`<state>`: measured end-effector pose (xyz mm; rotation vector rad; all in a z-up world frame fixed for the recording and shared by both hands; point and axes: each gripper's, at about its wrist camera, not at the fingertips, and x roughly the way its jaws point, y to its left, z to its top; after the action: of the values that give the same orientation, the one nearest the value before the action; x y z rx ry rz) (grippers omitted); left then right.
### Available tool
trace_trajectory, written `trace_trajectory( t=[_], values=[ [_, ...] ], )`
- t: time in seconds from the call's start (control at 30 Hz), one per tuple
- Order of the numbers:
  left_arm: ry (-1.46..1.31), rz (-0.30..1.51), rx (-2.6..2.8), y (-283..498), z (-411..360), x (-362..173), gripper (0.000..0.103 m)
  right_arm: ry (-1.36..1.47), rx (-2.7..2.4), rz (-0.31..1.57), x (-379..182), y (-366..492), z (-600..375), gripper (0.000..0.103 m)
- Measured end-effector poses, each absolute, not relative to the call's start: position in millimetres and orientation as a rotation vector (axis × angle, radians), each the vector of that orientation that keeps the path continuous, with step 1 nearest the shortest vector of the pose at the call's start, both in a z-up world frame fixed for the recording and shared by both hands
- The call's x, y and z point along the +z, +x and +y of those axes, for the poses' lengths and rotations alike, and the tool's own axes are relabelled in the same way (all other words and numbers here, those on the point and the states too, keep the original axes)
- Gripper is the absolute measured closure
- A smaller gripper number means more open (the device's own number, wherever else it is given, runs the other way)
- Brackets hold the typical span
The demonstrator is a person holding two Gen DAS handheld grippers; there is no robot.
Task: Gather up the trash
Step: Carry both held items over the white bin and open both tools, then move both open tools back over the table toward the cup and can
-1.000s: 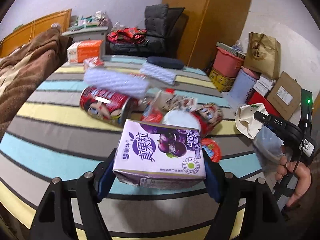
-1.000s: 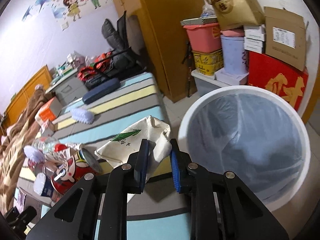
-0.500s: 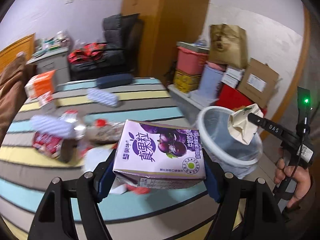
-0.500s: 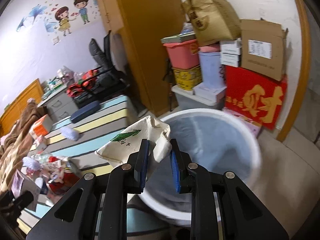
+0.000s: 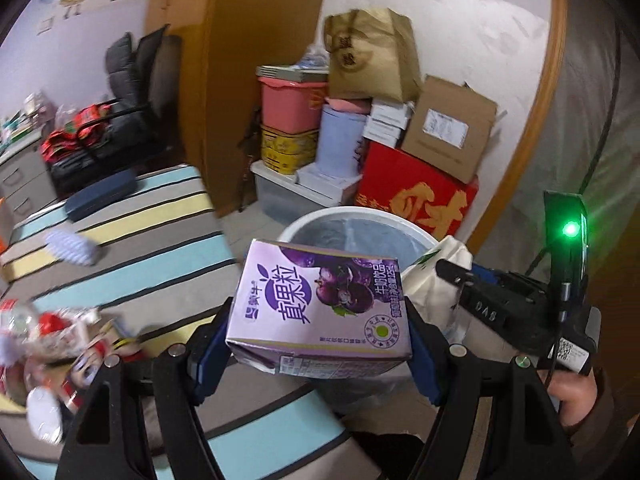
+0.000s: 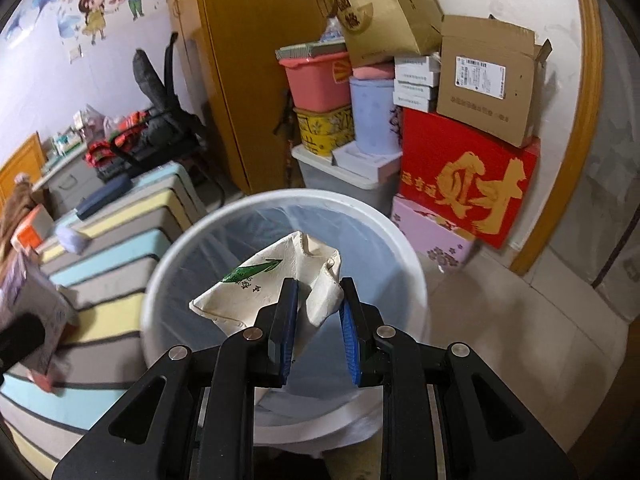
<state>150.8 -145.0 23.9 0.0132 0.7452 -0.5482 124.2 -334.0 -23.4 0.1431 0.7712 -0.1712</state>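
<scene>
A purple milk carton (image 5: pixel 320 312) sits crosswise between the blue pads of my left gripper (image 5: pixel 320 340), which is shut on it; it also shows at the left edge of the right wrist view (image 6: pixel 28 300). My right gripper (image 6: pixel 318 312) is shut on a crumpled white paper carton (image 6: pixel 272 280) with a green arrow print and holds it over the mouth of the white trash bin (image 6: pixel 360 216). In the left wrist view the bin (image 5: pixel 352 220) stands just beyond the purple carton, with the right gripper (image 5: pixel 452 276) and its white carton (image 5: pixel 428 276) at its right rim.
A striped mattress (image 5: pixel 152 240) lies to the left with a blurred heap of cans and wrappers (image 5: pixel 52 332) on it. Behind the bin, against the wall, stand a red box (image 6: pixel 464 184), cardboard boxes (image 6: pixel 484 76) and plastic tubs (image 6: pixel 320 80). A hand (image 5: pixel 572 396) holds the right gripper.
Both grippers swung right, off the striped mattress toward the bin. The white carton now hangs over the bin's mouth, and the purple carton has come up to its near rim.
</scene>
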Motion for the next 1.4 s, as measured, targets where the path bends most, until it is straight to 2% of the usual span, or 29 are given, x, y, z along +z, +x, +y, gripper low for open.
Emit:
trace_trajectory(
  t=[0.23, 0.37, 0.4, 0.47, 0.5, 0.53, 0.93, 1.4],
  values=[
    [0.049, 0.801, -0.578, 168, -177, 9, 0.025, 0.094, -0.162, 0.826, -33, 129, -345, 0.08],
    [0.059, 0.801, -0.586, 170, -184, 7, 0.025, 0.09, -0.168, 0.832, -34, 132, -352, 0.076],
    [0.058, 0.803, -0.591, 172, -185, 6, 0.024, 0.091, -0.164, 0.835, -35, 133, -352, 0.074],
    [0.063, 0.802, -0.603, 174, -189, 5, 0.022, 0.107, -0.146, 0.835, -35, 133, -354, 0.061],
    [0.064, 0.801, -0.598, 174, -189, 4, 0.021, 0.108, -0.151, 0.832, -35, 133, -354, 0.048],
    [0.063, 0.807, -0.601, 175, -190, 3, 0.021, 0.108, -0.161, 0.824, -34, 132, -355, 0.043],
    [0.033, 0.792, -0.541, 161, -156, 6, 0.021, 0.16, -0.159, 0.765, -21, 121, -346, 0.043],
    [-0.022, 0.704, -0.347, 126, -66, 21, 0.021, 0.151, -0.022, 0.689, -4, 111, -292, 0.043]
  ],
)
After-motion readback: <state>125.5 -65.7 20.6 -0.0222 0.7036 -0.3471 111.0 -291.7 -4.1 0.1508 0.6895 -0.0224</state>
